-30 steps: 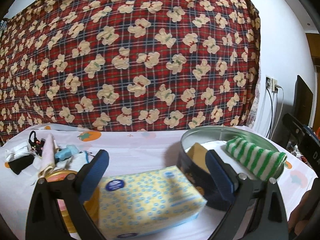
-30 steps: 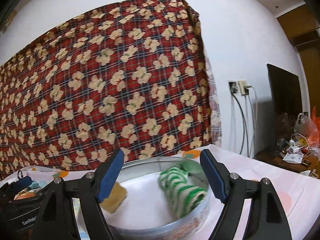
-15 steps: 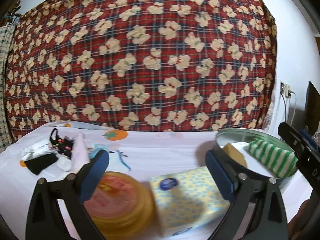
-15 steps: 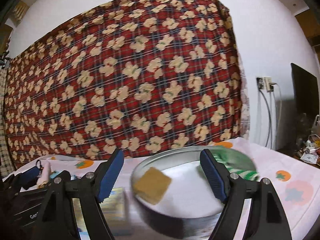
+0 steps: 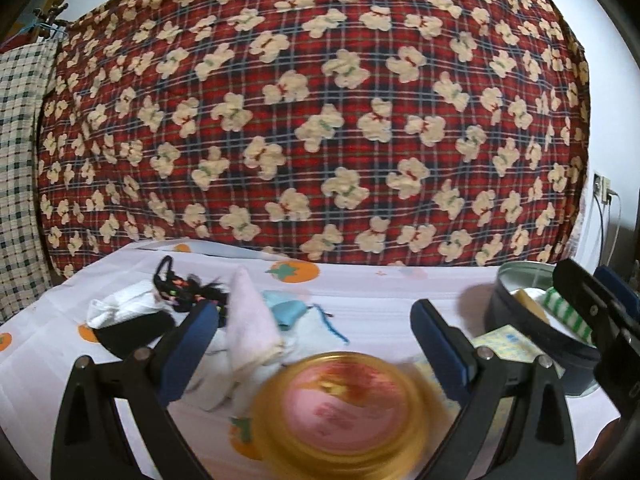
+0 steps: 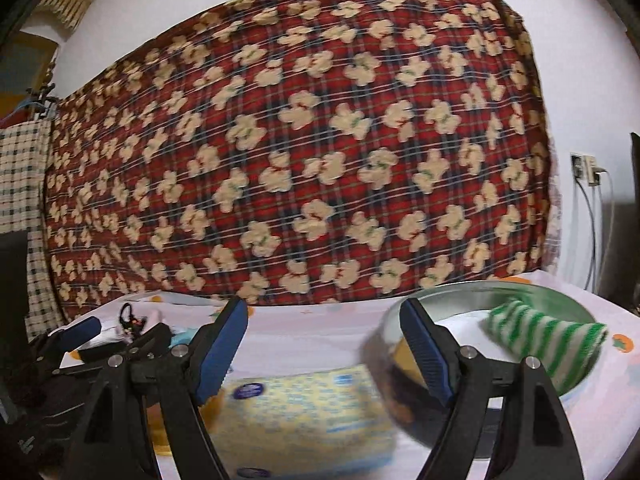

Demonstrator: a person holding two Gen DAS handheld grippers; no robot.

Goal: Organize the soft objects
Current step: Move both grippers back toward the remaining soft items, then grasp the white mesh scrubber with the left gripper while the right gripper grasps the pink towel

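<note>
My left gripper [image 5: 314, 334] gapes, empty, above the round yellow tin [image 5: 344, 412] | my right gripper [image 6: 322, 336] gapes, empty, over the tissue pack [image 6: 304, 412] | striped towel [image 6: 544, 340] inside metal basin [image 6: 576, 308], table's right edge | cloth pile [image 5: 248, 320] near left edge

A home: teddy-bear blanket [image 5: 312, 120], fruit-print tablecloth [image 5: 360, 292].

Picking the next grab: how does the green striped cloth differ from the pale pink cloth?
The green striped cloth has bold green and white bands; the pale pink cloth is plain. The striped one lies rolled inside the round tin, on the right; the pink one stands up in a peak among the loose pile on the tablecloth, on the left, outside any container. Both are soft fabric, and neither is held: the left gripper and right gripper are open.
</note>
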